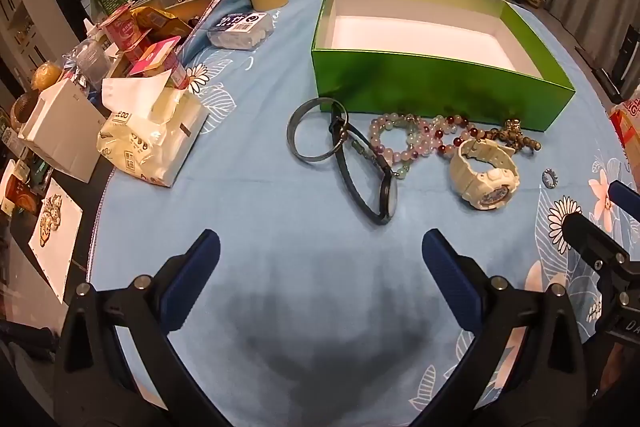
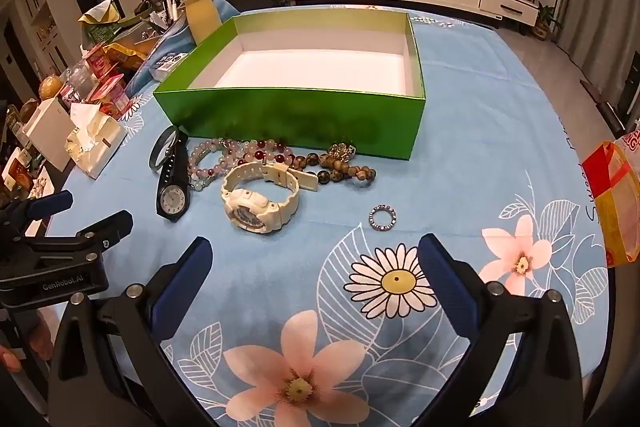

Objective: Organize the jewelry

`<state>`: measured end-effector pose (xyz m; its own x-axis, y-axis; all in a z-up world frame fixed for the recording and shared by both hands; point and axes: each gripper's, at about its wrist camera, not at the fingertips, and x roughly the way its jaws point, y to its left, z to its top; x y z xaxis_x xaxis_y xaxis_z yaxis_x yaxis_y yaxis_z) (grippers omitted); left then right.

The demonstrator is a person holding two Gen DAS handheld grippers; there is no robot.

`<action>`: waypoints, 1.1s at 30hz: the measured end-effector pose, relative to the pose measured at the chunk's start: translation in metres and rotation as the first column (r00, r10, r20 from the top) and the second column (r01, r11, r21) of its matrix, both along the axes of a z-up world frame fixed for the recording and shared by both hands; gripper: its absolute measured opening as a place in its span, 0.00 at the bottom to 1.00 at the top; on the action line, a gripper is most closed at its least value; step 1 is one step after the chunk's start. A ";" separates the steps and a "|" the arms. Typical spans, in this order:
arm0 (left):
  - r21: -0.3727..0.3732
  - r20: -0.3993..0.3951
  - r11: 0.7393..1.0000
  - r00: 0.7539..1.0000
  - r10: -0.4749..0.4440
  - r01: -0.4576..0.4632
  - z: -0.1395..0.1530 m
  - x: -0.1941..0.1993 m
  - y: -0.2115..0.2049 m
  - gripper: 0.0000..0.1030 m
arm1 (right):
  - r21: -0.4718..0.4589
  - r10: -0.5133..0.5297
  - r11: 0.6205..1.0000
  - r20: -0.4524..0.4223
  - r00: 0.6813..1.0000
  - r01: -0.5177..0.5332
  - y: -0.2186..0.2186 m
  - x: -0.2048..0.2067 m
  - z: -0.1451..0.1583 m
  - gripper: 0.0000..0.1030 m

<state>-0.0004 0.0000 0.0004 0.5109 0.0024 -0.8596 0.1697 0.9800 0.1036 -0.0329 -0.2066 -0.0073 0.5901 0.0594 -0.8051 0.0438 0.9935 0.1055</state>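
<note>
I had both tools tilted steeply down over the surface (image 2: pixel 480 99), which was covered by a blue flowered cloth. My left hand-held gripper (image 1: pixel 320 251) hung with its 2 blue-padded fingers (image 1: pixel 200 259) spread wide and nothing between them, above a bare patch of cloth just short of the jewelry. My right hand-held gripper (image 2: pixel 314 255) was likewise wide open and empty, over the printed daisy, with the left tool visible at the left edge of its view.

The jewelry lay in a loose row in front of the near wall of an open green box (image 2: pixel 288 119), whose white inside held nothing. From the left I saw a dark metal bangle (image 1: pixel 310 133), its ring overlapping the strap of a slim black watch (image 2: pixel 173 201) with a white dial. Next came pale pink and lilac bead bracelets (image 1: pixel 400 139) with some dark red beads, touching one another, then a brown speckled bead bracelet (image 2: pixel 340 165) close against the box. A chunky white watch (image 2: pixel 260 203) lay in front of the beads, its strap buckled into a loop. A small ring (image 2: pixel 383 217) lay apart to the right of the white watch, nearest my right tool.

A tissue pack (image 1: pixel 152 143) sat well left of the jewelry.
</note>
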 end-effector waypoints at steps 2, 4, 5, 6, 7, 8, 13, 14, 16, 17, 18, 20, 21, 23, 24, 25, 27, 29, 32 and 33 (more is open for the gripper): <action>0.003 0.000 1.000 1.000 0.003 -0.003 0.000 -0.001 0.000 0.98 | 0.000 0.001 1.000 -0.002 1.000 -0.001 0.000 0.000 0.000 0.99; 0.006 0.000 1.000 1.000 0.005 -0.005 0.000 -0.002 0.000 0.98 | 0.000 0.003 1.000 -0.003 1.000 -0.003 0.001 0.000 -0.001 0.99; 0.006 0.001 1.000 1.000 0.004 -0.004 -0.004 -0.003 -0.004 0.98 | 0.000 0.004 1.000 -0.004 1.000 -0.004 0.001 0.000 -0.001 0.99; 0.006 0.002 1.000 1.000 0.005 -0.005 -0.005 -0.004 -0.004 0.98 | 0.000 0.004 1.000 -0.005 1.000 -0.004 0.001 0.000 -0.001 0.99; 0.008 0.003 1.000 1.000 0.006 -0.006 -0.005 -0.006 -0.005 0.98 | 0.000 0.005 1.000 -0.006 1.000 -0.005 0.001 0.000 -0.001 0.99; 0.009 0.004 1.000 1.000 0.006 -0.006 -0.005 -0.007 -0.006 0.98 | 0.001 0.005 1.000 -0.006 1.000 -0.005 0.001 0.000 -0.001 0.99; -0.006 -0.012 1.000 1.000 0.000 0.000 -0.006 -0.006 -0.001 0.98 | 0.000 0.005 1.000 -0.002 1.000 -0.005 0.004 -0.002 -0.001 0.99; -0.007 -0.015 1.000 1.000 0.001 -0.001 -0.006 -0.005 -0.001 0.98 | 0.000 0.005 1.000 -0.001 1.000 -0.005 0.004 -0.002 -0.001 0.99; -0.010 -0.022 1.000 1.000 0.004 -0.004 -0.007 -0.003 0.000 0.98 | 0.000 0.006 1.000 -0.001 1.000 -0.006 0.002 -0.003 0.000 0.99; -0.010 -0.024 1.000 1.000 0.004 -0.004 -0.007 -0.002 0.000 0.98 | 0.000 0.006 1.000 0.000 1.000 -0.006 0.002 -0.003 0.001 0.99; -0.010 -0.025 1.000 1.000 0.005 -0.005 -0.007 -0.002 0.000 0.98 | 0.001 0.006 1.000 0.000 1.000 -0.006 0.002 -0.003 0.001 0.99; -0.010 -0.025 1.000 1.000 0.005 -0.005 -0.007 -0.001 0.000 0.98 | 0.003 0.008 1.000 0.001 1.000 -0.008 0.003 -0.003 0.002 0.99; -0.010 -0.025 1.000 1.000 0.005 -0.005 -0.007 -0.001 0.000 0.98 | 0.004 0.009 1.000 0.003 1.000 -0.009 0.003 -0.004 0.002 0.99; -0.010 -0.025 1.000 1.000 0.005 -0.005 -0.007 -0.001 0.000 0.98 | 0.004 0.011 1.000 0.005 1.000 -0.011 0.003 -0.005 0.003 0.99; -0.010 -0.026 1.000 1.000 0.005 -0.005 -0.007 -0.001 0.000 0.98 | 0.006 0.012 1.000 0.005 1.000 -0.012 0.003 -0.005 0.004 0.99; -0.009 -0.026 1.000 1.000 0.005 -0.005 -0.006 -0.001 0.000 0.98 | 0.007 0.013 1.000 0.005 1.000 -0.013 0.003 -0.005 0.004 0.99; -0.008 -0.025 1.000 1.000 0.004 -0.005 -0.006 -0.002 0.000 0.98 | 0.007 0.012 1.000 0.005 1.000 -0.012 0.003 -0.005 0.003 0.99; -0.008 -0.025 1.000 1.000 0.005 -0.005 -0.006 -0.002 0.000 0.98 | 0.008 0.012 1.000 0.003 1.000 -0.012 0.002 -0.005 0.003 0.99; -0.008 -0.025 1.000 1.000 0.005 -0.005 -0.006 -0.002 0.000 0.98 | 0.008 0.010 1.000 0.002 1.000 -0.010 0.002 -0.006 0.003 0.99; -0.009 -0.026 1.000 1.000 0.004 -0.004 -0.006 -0.002 0.000 0.98 | 0.008 0.011 1.000 0.002 1.000 -0.011 0.002 -0.006 0.003 0.99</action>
